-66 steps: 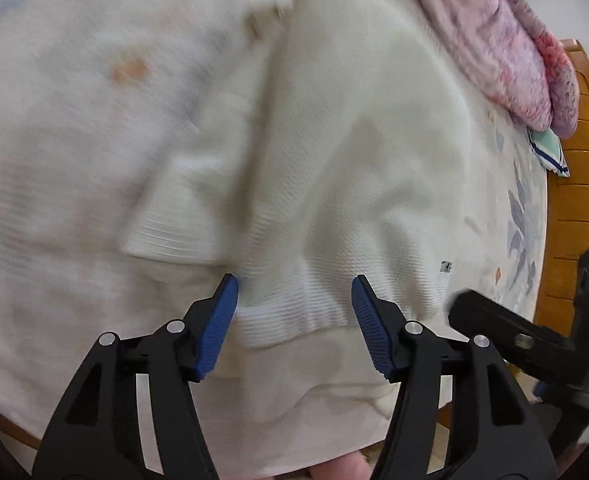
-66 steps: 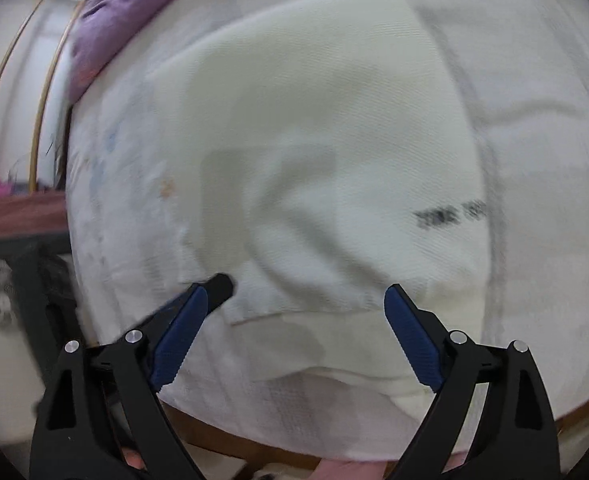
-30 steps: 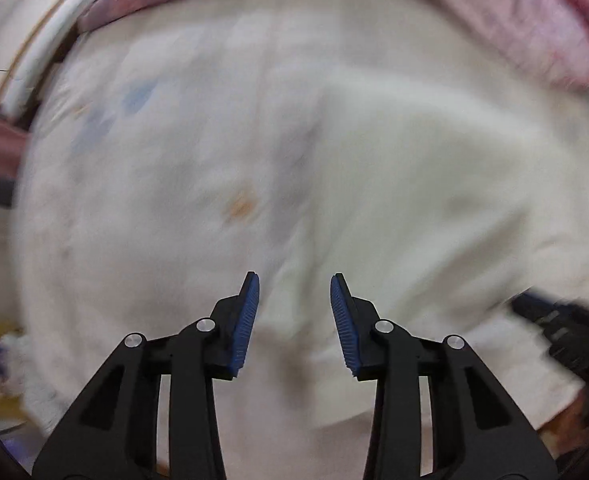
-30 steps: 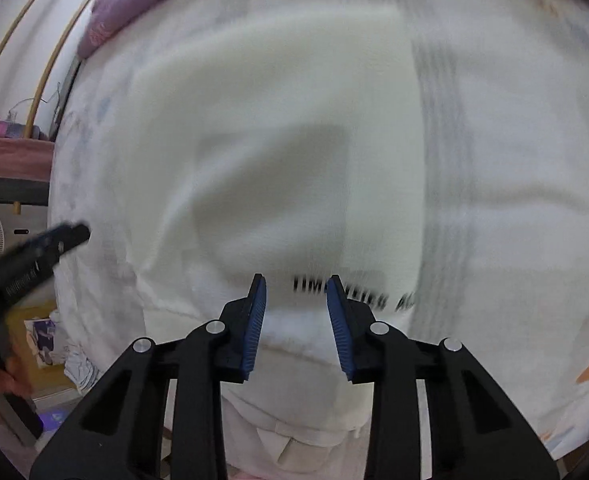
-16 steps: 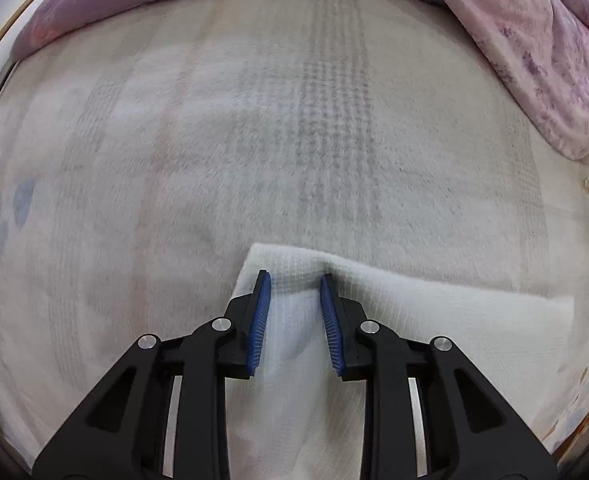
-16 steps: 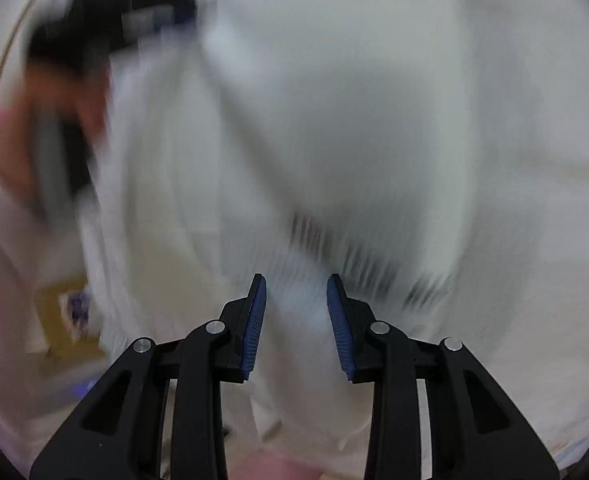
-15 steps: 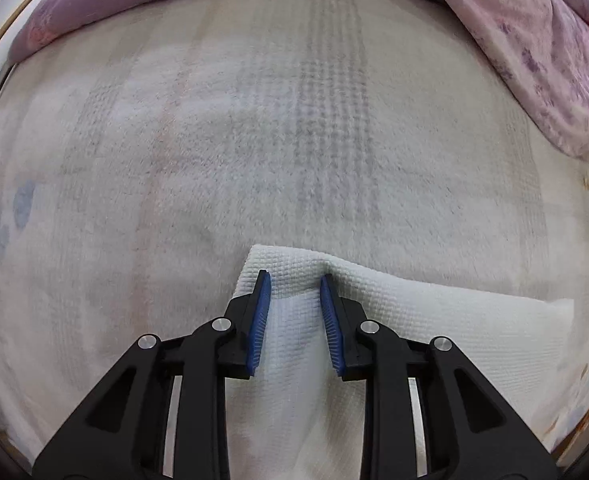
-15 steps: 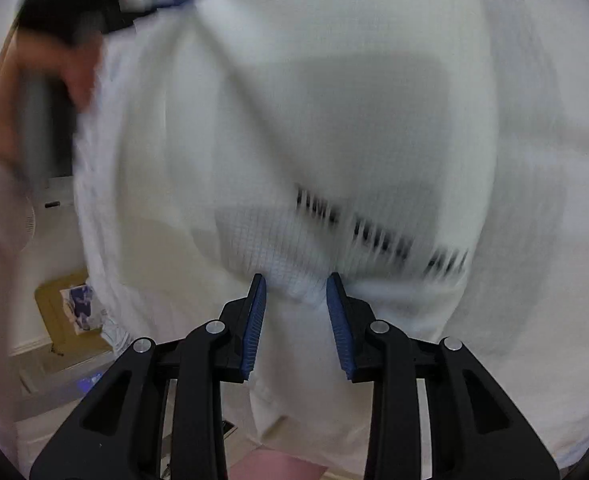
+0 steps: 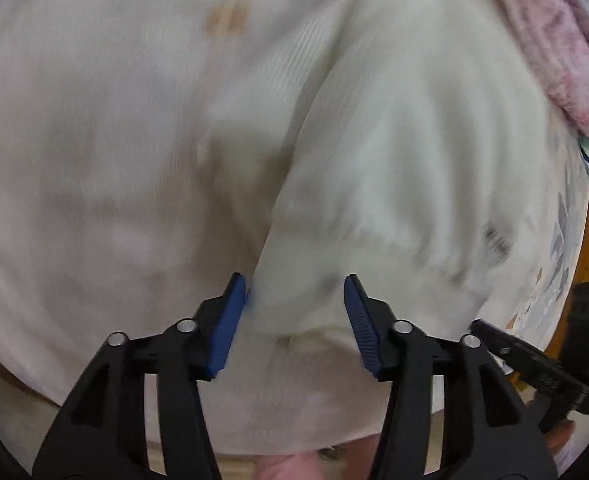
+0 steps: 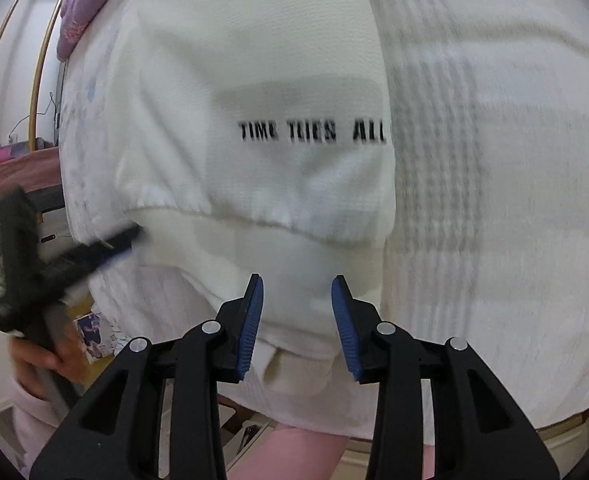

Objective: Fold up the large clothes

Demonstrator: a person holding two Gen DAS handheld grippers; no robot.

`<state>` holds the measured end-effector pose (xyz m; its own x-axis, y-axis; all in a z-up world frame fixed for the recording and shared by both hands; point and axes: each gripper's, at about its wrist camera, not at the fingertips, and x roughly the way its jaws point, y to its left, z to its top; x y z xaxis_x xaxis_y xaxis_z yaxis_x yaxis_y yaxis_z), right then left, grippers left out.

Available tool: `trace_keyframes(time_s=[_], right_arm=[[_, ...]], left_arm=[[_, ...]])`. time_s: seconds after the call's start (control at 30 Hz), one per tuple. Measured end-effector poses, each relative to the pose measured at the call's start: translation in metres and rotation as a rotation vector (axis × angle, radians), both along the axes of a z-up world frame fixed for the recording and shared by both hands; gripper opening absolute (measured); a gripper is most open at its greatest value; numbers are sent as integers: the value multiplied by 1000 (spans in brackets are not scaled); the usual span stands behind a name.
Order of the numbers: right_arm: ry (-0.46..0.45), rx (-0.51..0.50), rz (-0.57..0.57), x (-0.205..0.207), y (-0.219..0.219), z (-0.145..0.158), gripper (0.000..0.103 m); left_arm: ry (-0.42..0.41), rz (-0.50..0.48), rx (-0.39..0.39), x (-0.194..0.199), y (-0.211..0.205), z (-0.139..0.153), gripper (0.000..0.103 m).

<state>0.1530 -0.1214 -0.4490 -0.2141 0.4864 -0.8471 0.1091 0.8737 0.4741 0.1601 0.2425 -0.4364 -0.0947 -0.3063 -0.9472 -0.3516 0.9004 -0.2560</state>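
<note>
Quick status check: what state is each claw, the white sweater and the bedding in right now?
Left claw: open, holding nothing, over the sweater's hem.
Right claw: open, holding nothing, just above the hem.
Sweater: lying on the bed, partly folded, black lettering facing up.
Bedspread: spread out under the sweater.
Pink quilt: bunched at the far edge of the bed.

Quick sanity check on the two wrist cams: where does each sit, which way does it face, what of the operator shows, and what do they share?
Left wrist: rides the left gripper, looking forward and down onto the white knit sweater on the bed; jaws open; the right gripper enters at lower right.
Right wrist: rides the right gripper, facing the sweater's black printed lettering; jaws open; the left gripper and hand show at left.
Shared: the sweater, and each sees the other gripper.
</note>
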Motion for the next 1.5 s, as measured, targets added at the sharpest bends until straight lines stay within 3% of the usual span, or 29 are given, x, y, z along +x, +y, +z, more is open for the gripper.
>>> trace_keyframes(time_s=[0.03, 0.1, 0.27, 0.37, 0.43, 0.5, 0.57, 0.63, 0.8, 0.87, 0.97, 1.03, 1.13, 1.23, 1.3, 1.37, 1.43, 1.5], right_arm=[[-3, -8, -1, 3, 1, 0, 35], [-19, -4, -3, 6, 6, 6, 35], [-91, 2, 77, 10, 45, 15, 35], [-42, -96, 131, 4, 58, -19, 24], [-18, -94, 88, 2, 52, -31, 22], [10, -95, 45, 4, 47, -29, 19], [24, -107, 33, 8, 45, -18, 22], [-35, -114, 41, 18, 45, 2, 24], [-186, -133, 58, 56, 43, 33, 24], [-215, -149, 80, 70, 49, 27, 24], [-219, -260, 199, 85, 65, -3, 18], [-222, -248, 179, 85, 56, -16, 14], [-212, -200, 122, 83, 46, -12, 13], [-167, -156, 56, 82, 33, -9, 20], [-155, -124, 13, 79, 24, -3, 36], [-170, -112, 7, 76, 21, 5, 72], [-196, -197, 25, 74, 20, 14, 79], [-217, -203, 20, 72, 15, 18, 80]], left_arm=[[-15, 23, -21, -5, 1, -4, 12], [-76, 74, -45, -17, 5, 2, 6], [-98, 74, -12, -38, -2, 9, 5], [-63, 96, -17, -37, -4, -22, 6], [-35, 89, -17, -35, -5, -34, 10], [-8, 47, 22, -33, -8, -24, 24], [-29, -30, 61, -26, -14, 2, 25], [-84, -85, 138, -17, -18, 31, 24], [-237, -153, 196, 23, -42, 67, 24], [-288, -233, 245, 50, -69, 60, 25], [-224, -264, 268, 72, -69, 13, 24], [-230, -264, 255, 78, -65, -7, 26], [-240, -268, 243, 75, -64, 2, 25], [-235, -238, 229, 70, -59, 9, 32], [-233, -217, 217, 68, -55, 12, 39], [-234, -210, 223, 65, -52, 18, 44], [-238, -210, 227, 55, -37, 26, 51], [-238, -203, 229, 56, -38, 29, 53]])
